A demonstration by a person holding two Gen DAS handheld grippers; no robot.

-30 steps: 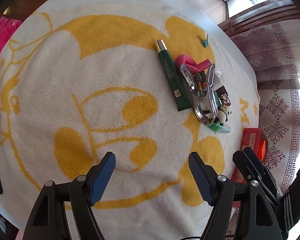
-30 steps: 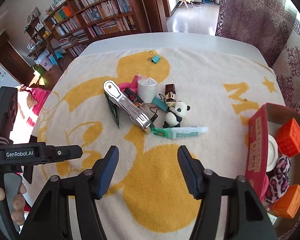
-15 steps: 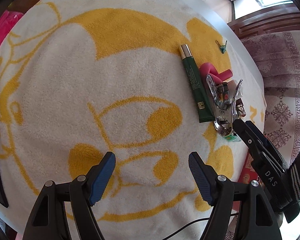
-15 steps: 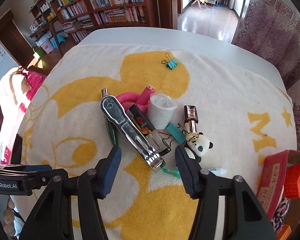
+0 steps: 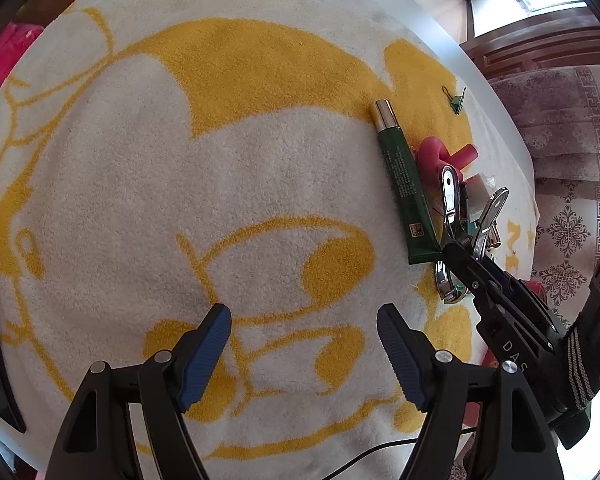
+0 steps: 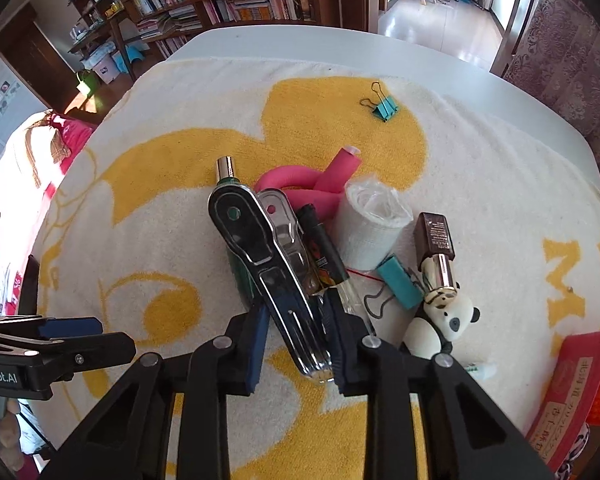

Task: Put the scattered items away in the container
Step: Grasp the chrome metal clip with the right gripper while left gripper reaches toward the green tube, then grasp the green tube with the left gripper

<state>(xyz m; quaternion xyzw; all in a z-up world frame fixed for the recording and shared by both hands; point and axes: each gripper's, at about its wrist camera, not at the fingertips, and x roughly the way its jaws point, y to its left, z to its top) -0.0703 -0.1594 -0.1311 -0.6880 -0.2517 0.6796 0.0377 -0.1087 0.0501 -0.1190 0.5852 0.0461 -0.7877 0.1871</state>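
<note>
Right tongs [image 6: 296,332] closing around metal clip [image 6: 276,280], its near end between the pads, long axis running away from tongs. Left tongs [image 5: 304,344] open, empty, clip well to their right.

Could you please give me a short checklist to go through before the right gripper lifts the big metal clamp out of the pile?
1. Right gripper around the metal clamp: ok, jaws closing on its lower end.
2. Pads fully pressing: cannot tell.
3. Clamp free of neighbours: not ok, it lies on the green tube and against the black tube.
4. Left gripper clear: ok, open over bare towel.
5. Red box reachable: ok, at right edge.
</note>
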